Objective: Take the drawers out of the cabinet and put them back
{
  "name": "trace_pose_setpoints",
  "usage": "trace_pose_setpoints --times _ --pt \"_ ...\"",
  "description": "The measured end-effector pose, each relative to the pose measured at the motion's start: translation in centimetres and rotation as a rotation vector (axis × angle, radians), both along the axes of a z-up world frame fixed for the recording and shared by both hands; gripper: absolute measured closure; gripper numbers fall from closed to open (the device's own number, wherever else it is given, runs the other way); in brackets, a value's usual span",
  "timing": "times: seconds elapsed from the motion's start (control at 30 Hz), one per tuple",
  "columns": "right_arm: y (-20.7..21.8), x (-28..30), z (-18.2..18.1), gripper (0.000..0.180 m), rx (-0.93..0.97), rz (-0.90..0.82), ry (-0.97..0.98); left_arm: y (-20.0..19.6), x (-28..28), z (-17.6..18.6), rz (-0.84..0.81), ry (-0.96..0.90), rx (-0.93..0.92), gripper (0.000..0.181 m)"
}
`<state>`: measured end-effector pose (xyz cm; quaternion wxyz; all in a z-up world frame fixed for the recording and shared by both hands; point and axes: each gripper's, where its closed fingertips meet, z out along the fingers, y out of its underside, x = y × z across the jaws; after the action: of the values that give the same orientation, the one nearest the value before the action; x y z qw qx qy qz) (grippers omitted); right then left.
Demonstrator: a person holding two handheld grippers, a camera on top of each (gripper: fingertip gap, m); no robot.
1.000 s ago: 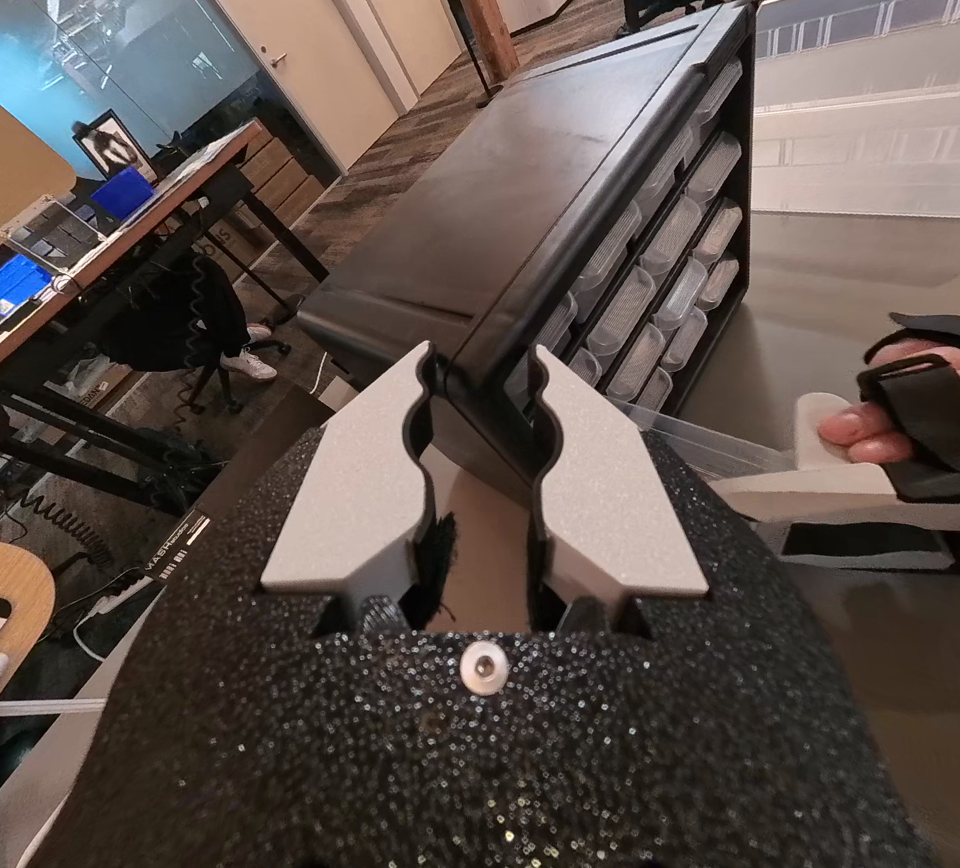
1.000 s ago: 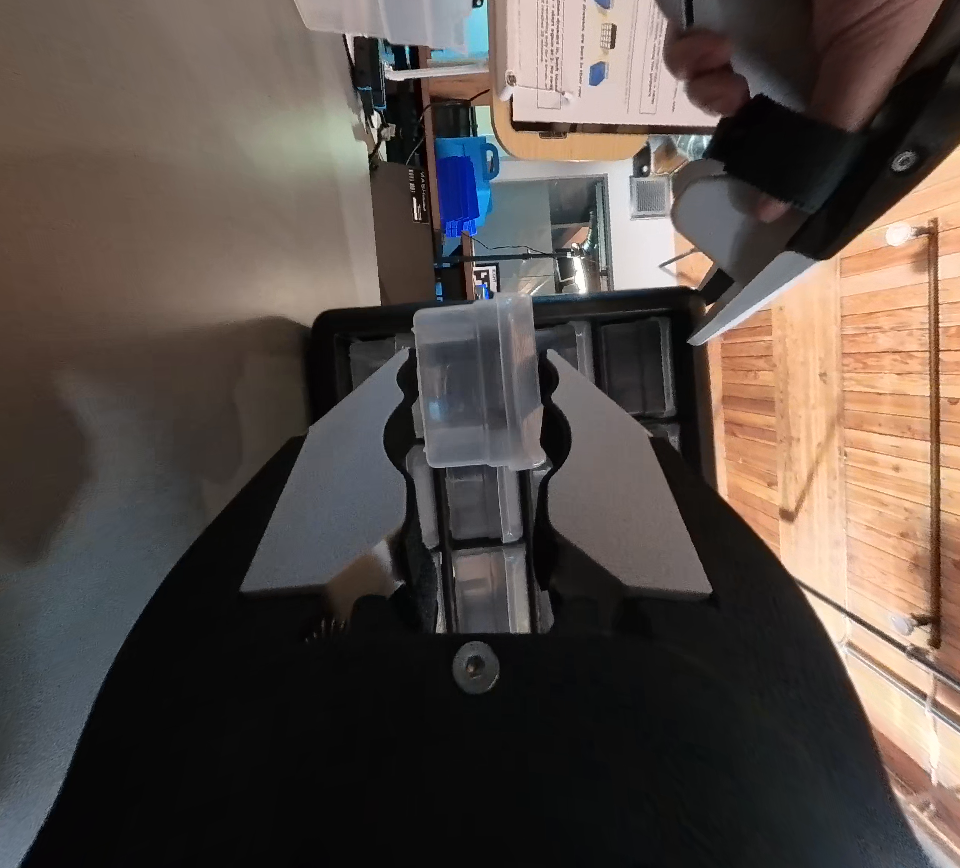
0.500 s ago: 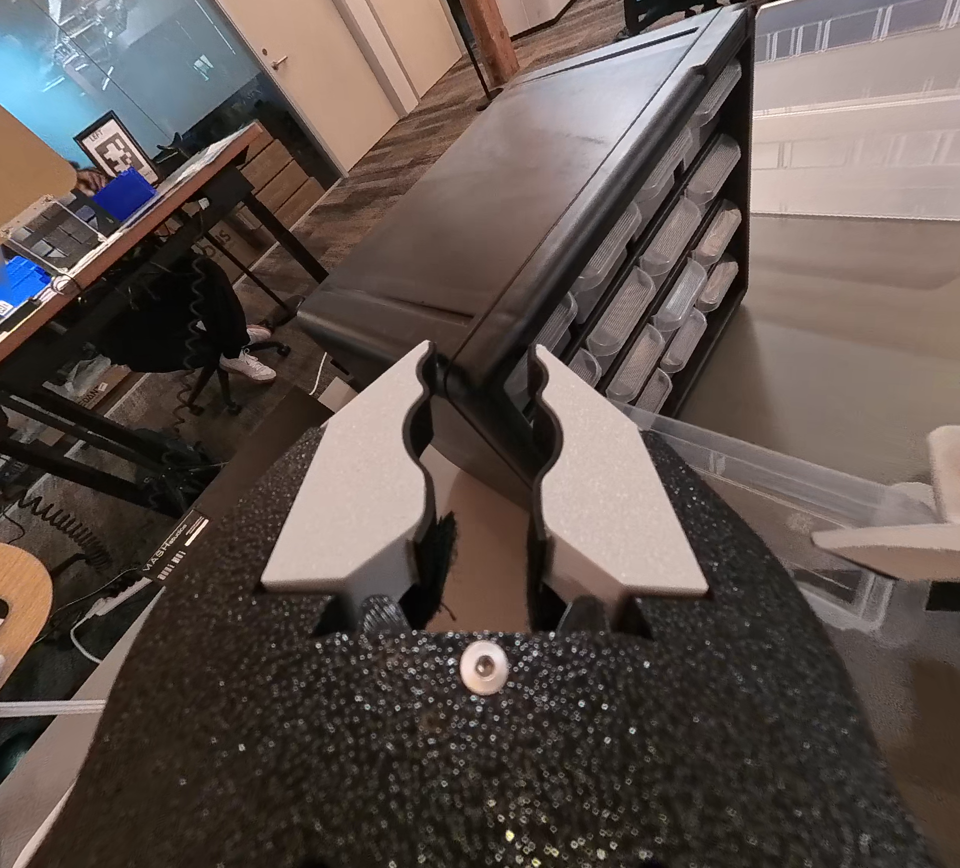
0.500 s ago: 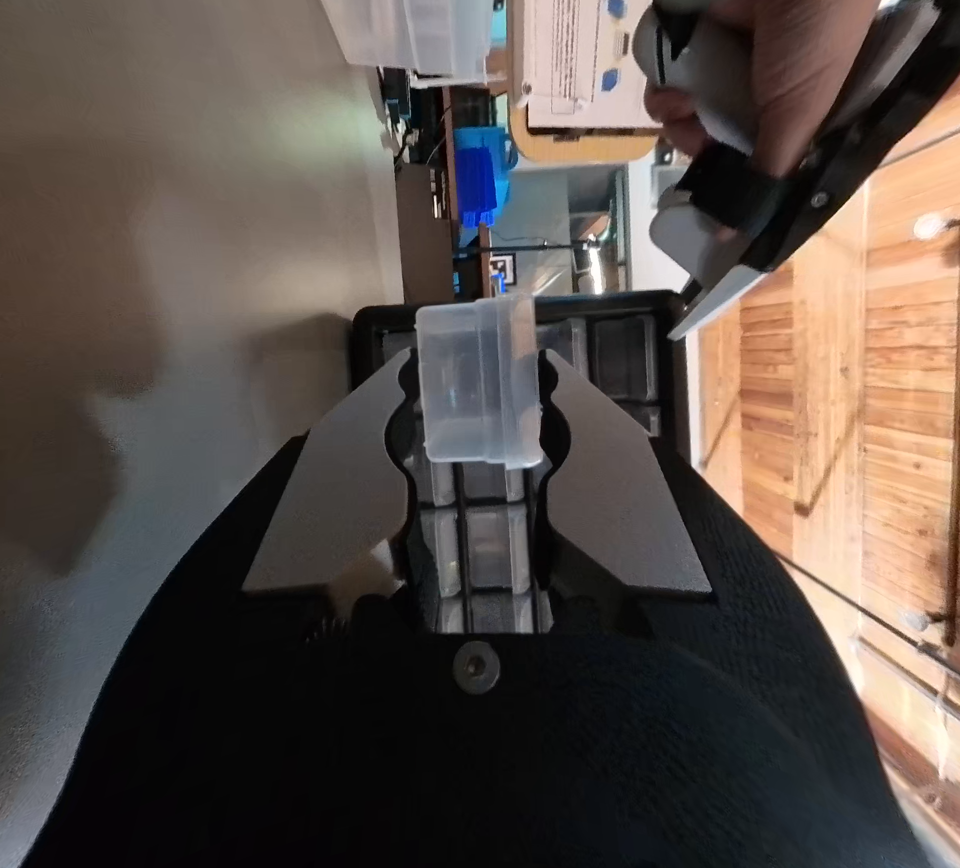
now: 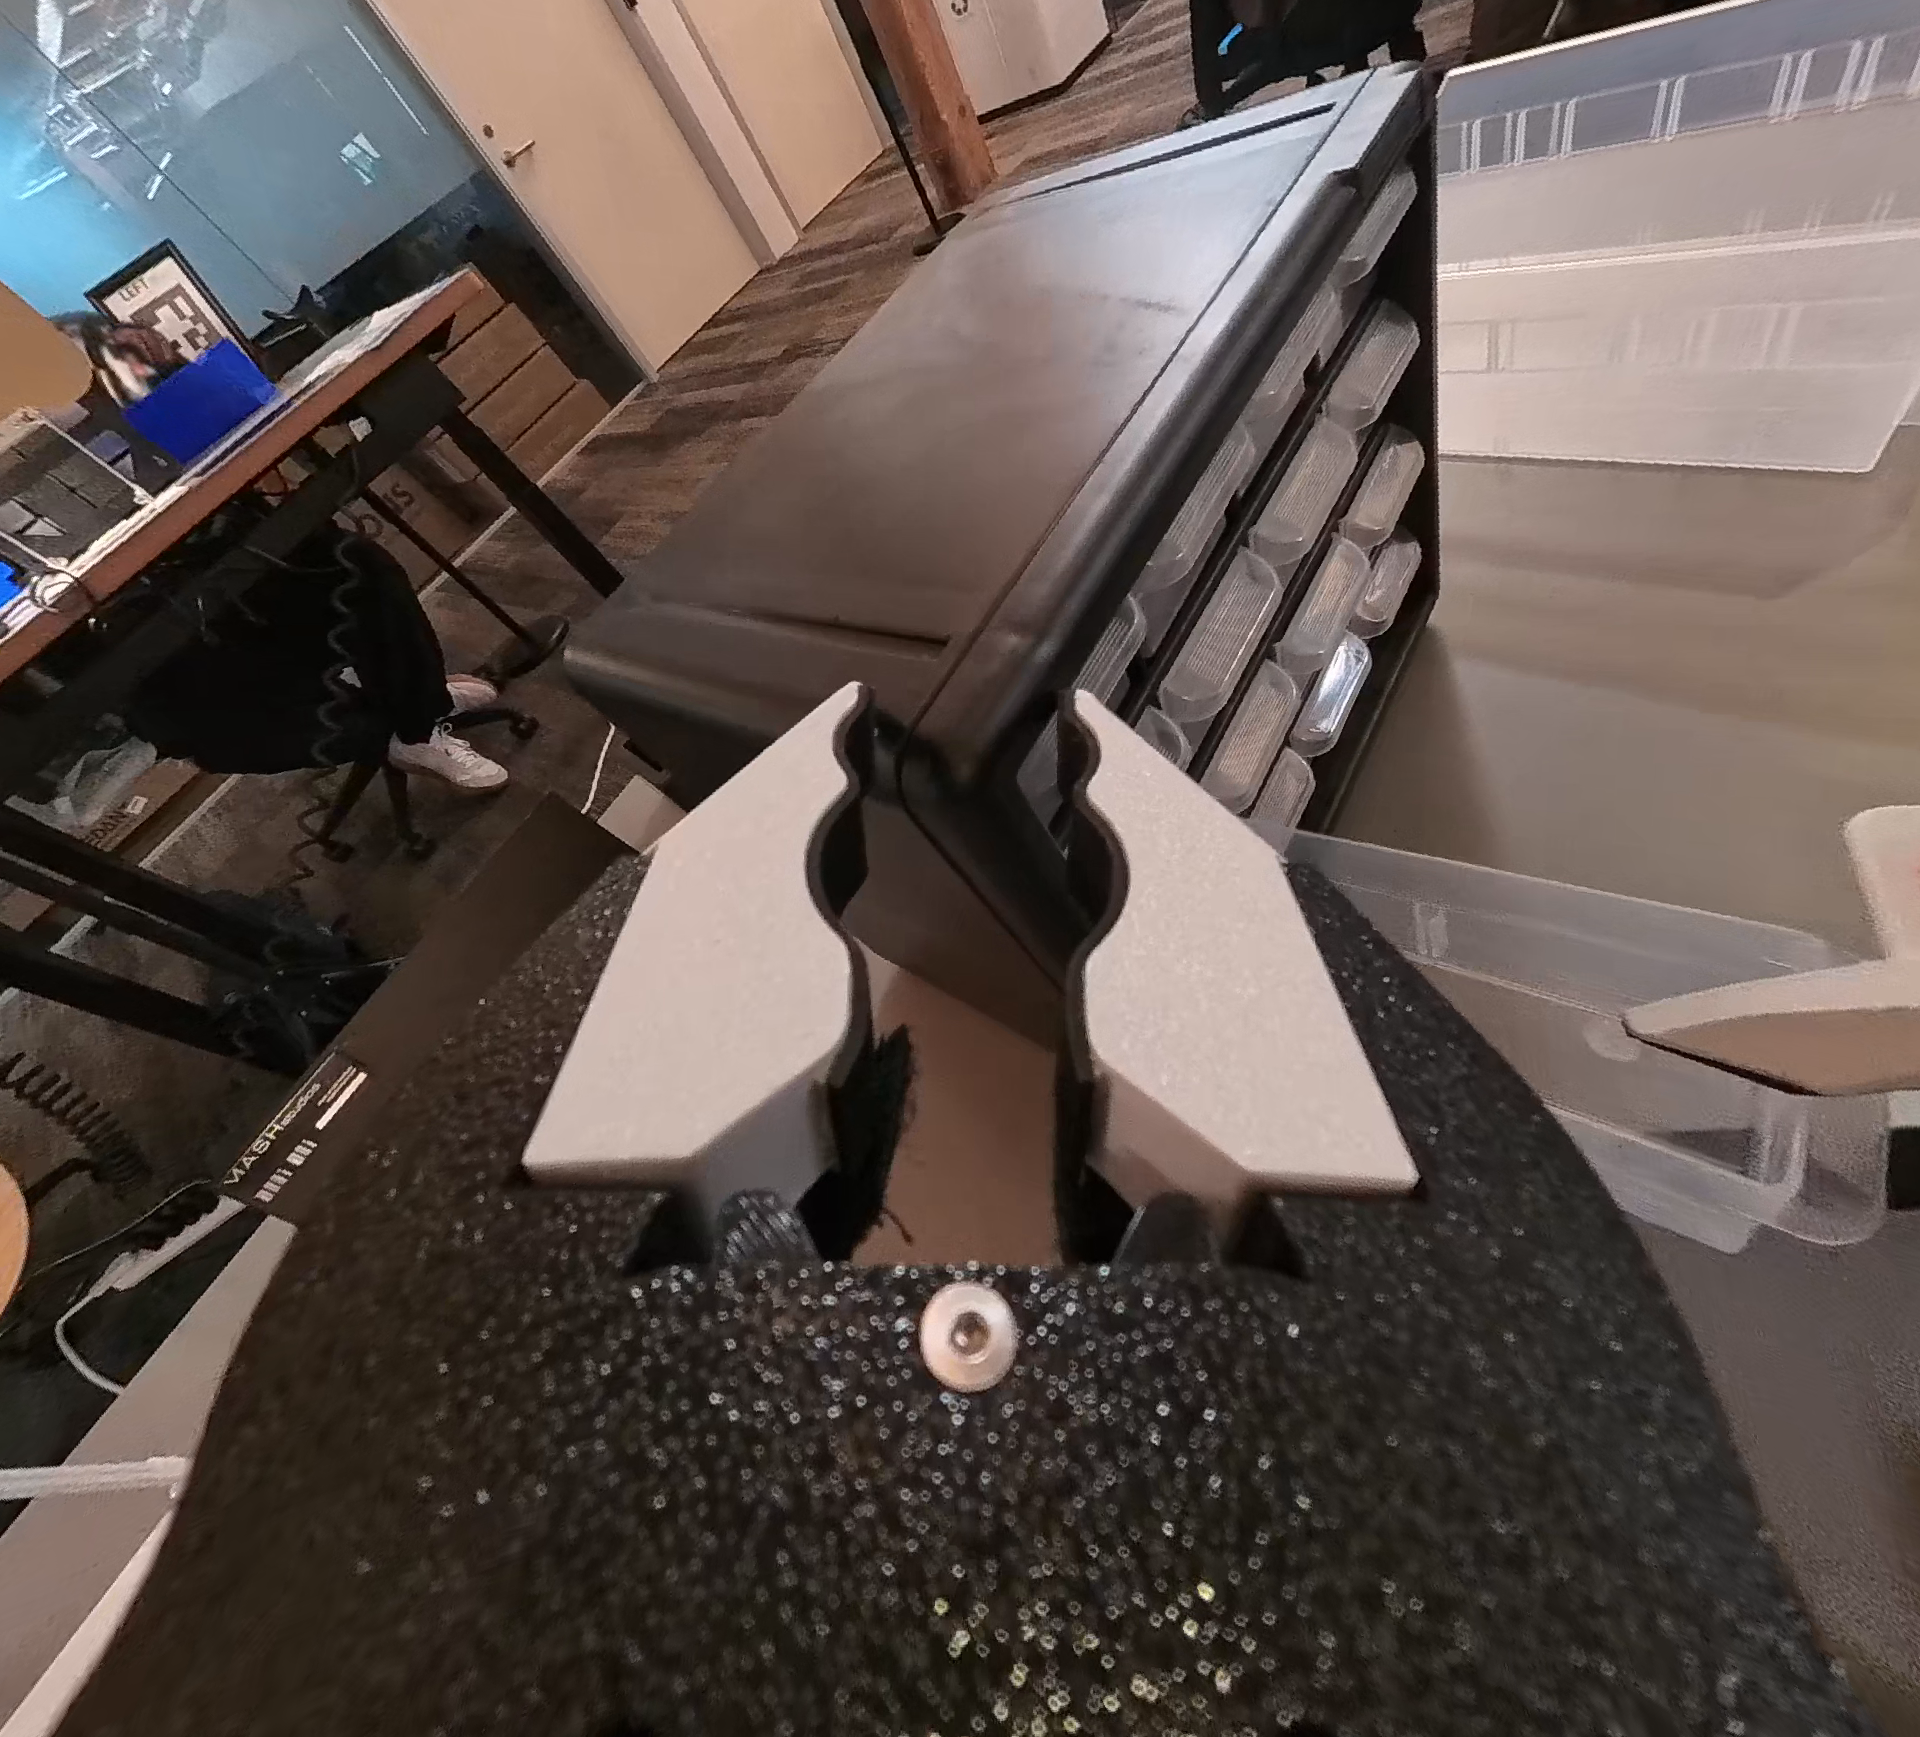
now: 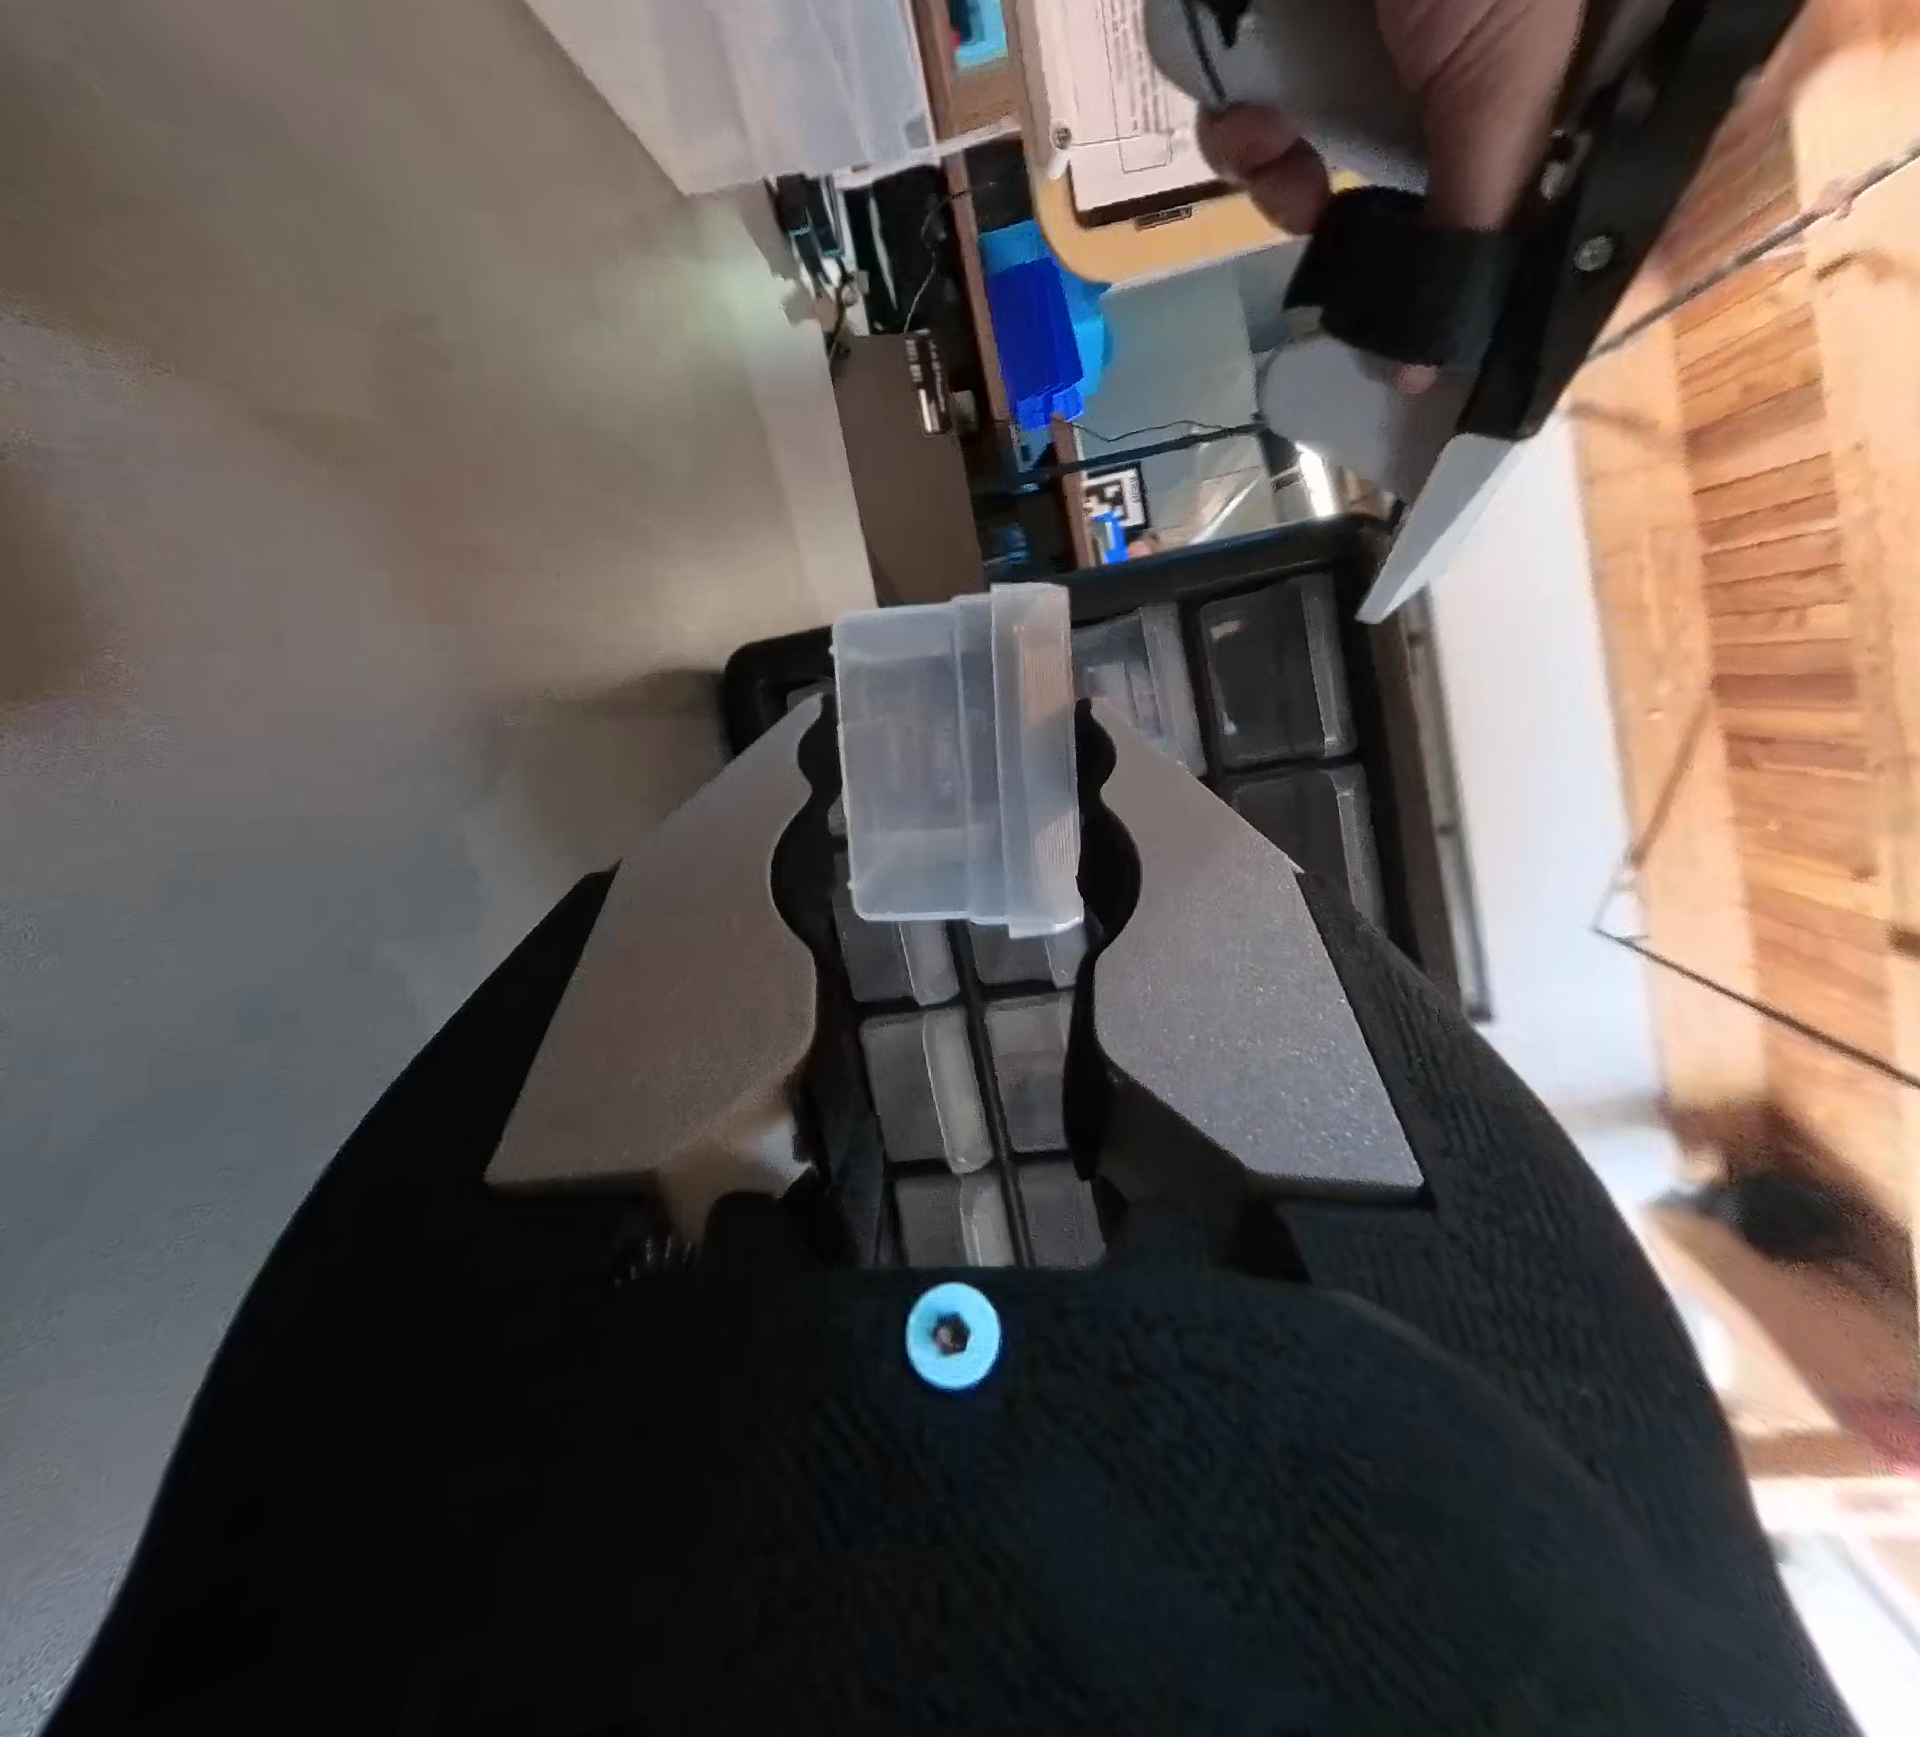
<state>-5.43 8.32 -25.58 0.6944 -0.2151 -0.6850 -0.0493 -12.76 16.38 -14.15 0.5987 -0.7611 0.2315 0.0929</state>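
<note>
Room: office space, wood floor, desk (image 5: 260, 430) and chair (image 5: 312, 648) off to the left of the left fingers, glass wall behind.
Table: smooth grey top (image 5: 1662, 648), cabinet sits on it.
Cabinet: black (image 5: 1018, 420), rows of clear drawers down its front; right wrist view has it straight ahead past the fingertips (image 6: 1288, 679).
Left gripper: (image 5: 961, 726) fingers clamped on the cabinet's near top corner, one on each side of the edge.
Right gripper: (image 6: 951, 731) pinching a clear drawer (image 6: 956, 773) between both fingers, fully out and in front of the cabinet face.
Drawer from the left view: sticks out long to the right of the fingers (image 5: 1621, 991), well clear of the cabinet.
Hand: (image 6: 1455, 14) holding the left gripper's handle, up past the right fingertips.
</note>
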Motion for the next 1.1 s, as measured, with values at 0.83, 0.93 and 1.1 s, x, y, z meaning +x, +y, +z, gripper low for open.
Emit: trace_pose_setpoints --times 0.83,0.93,1.1 --pt "-0.4 6.7 0.9 0.136 -0.168 0.102 -0.126 0.1 0.3 -0.1 -0.022 -0.014 0.001 0.147" --pt "0.9 9.0 2.4 0.136 -0.18 0.048 -0.078 0.1 0.3 -0.1 -0.022 -0.019 0.001 0.147" --pt "5.0 14.0 6.3 0.136 -0.112 -0.072 -0.017 0.2 0.3 -0.1 -0.023 -0.028 0.001 0.147"
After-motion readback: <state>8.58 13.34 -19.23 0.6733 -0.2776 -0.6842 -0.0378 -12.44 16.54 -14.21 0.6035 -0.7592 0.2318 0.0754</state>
